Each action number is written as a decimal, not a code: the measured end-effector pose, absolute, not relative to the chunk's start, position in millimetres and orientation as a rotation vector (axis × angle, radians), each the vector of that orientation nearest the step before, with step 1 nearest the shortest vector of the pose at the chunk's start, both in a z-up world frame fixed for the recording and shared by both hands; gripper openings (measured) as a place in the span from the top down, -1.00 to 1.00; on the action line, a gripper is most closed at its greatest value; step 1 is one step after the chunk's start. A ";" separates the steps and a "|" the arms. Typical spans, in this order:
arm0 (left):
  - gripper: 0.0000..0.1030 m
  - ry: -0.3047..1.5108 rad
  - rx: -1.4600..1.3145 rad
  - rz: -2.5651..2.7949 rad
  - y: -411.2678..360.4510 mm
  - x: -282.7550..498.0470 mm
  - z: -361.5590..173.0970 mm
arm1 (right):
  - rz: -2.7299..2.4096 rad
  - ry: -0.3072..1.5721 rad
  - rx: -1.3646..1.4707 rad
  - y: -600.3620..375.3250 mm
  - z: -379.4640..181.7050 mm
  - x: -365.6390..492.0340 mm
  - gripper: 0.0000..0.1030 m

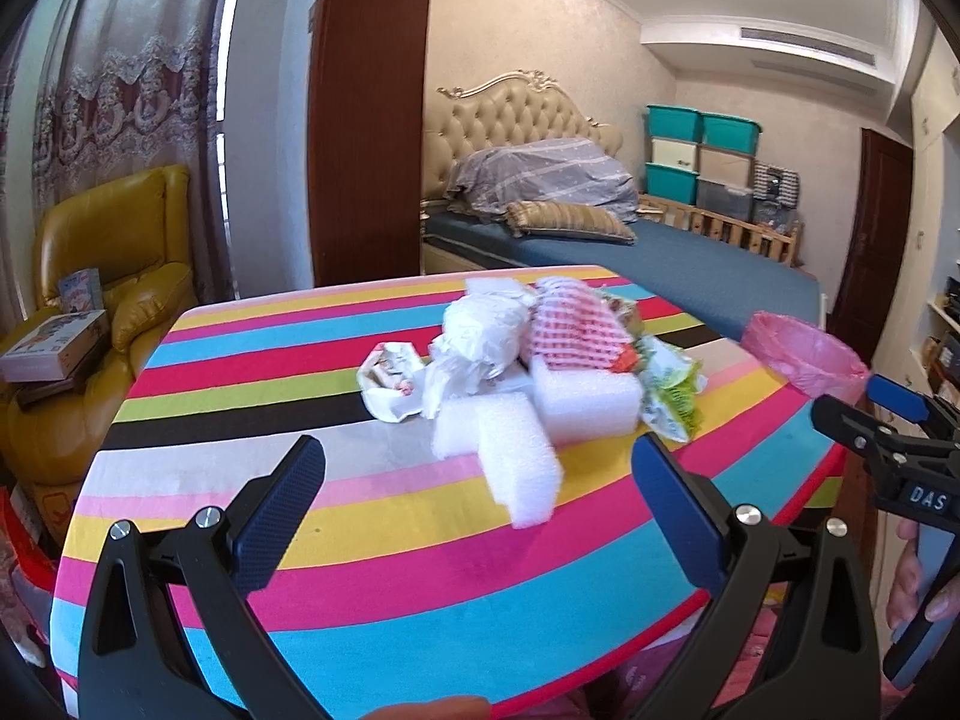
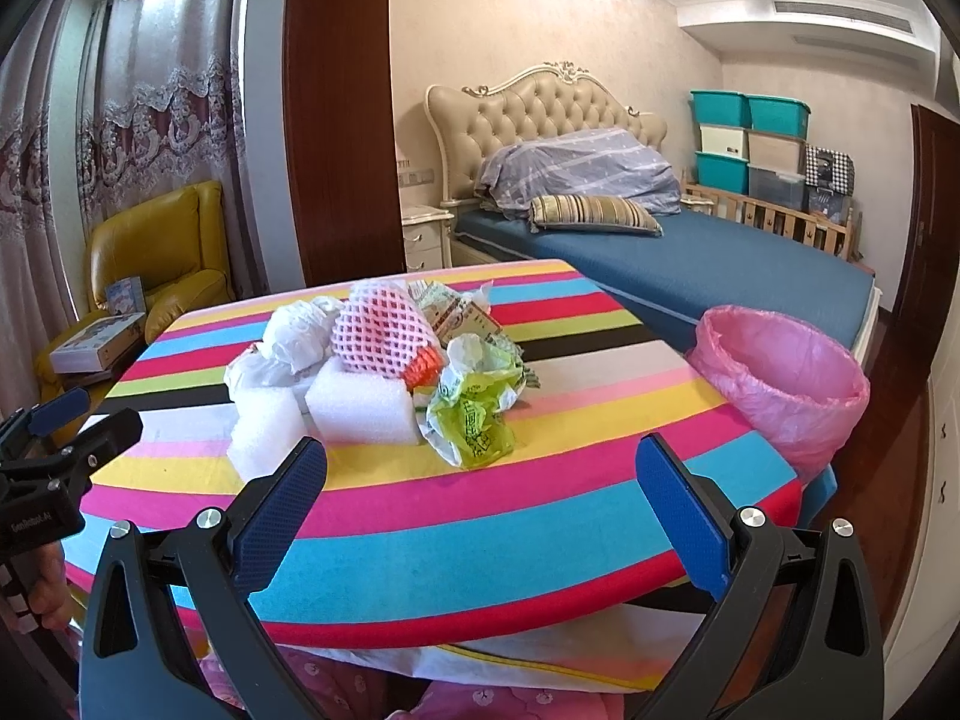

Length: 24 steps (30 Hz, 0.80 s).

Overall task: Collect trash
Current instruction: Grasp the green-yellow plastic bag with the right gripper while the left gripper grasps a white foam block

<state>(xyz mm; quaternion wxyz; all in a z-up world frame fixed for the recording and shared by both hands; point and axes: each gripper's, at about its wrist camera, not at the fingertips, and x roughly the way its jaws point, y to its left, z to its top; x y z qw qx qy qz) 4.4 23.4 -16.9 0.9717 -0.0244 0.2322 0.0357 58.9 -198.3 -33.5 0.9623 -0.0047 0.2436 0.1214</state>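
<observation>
A pile of trash lies mid-table on the striped cloth: white foam blocks, a bent foam piece, crumpled white plastic, pink foam netting and a green wrapper. A bin lined with a pink bag stands off the table's right edge. My left gripper is open just short of the bent foam. My right gripper is open near the green wrapper. Neither holds anything.
A yellow armchair with boxes stands at the left. Behind the table are a dark wooden post and a bed. The other gripper and a hand show at the right edge of the left wrist view.
</observation>
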 end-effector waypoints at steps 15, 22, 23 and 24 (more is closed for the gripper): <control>-0.92 0.593 -0.012 0.084 19.0 56.8 -62.0 | 0.253 0.561 -0.011 -197.9 -63.5 125.2 -0.87; -0.92 0.660 -0.021 0.055 10.4 87.7 -72.6 | 0.295 0.627 0.055 -196.3 -69.7 164.1 -0.76; -0.92 0.673 -0.024 0.056 10.1 94.1 -74.2 | 0.300 0.633 0.064 -195.6 -69.6 169.2 -0.75; -0.92 0.678 -0.023 0.058 10.1 97.7 -75.7 | 0.309 0.639 0.073 -193.9 -69.8 175.7 -0.72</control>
